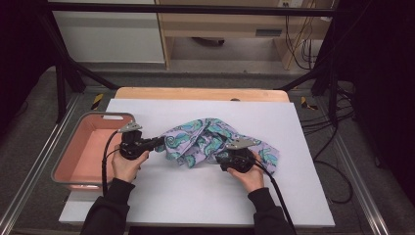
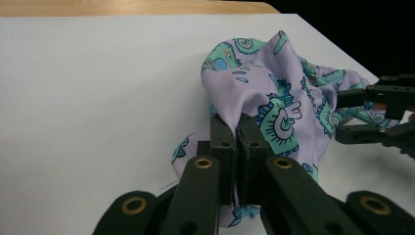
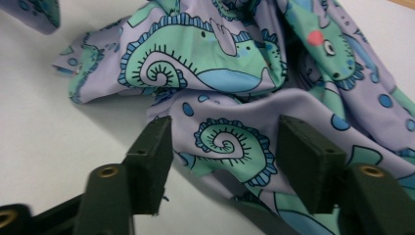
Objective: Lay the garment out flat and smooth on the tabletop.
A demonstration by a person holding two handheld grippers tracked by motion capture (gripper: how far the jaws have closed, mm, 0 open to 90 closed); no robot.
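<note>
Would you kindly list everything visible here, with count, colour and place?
cloth: one, lilac with teal seahorse print, crumpled mid-table
mat: one, white, covering the table
table: one, wooden, edge showing beyond the mat
bin: one, pink with grey rim, left of the mat
cables: several, black, floor at right
left gripper: one, black, shut on the cloth's left edge
right gripper: one, black, jaws apart over the cloth's right part
hands: two, dark sleeves, near edge
</note>
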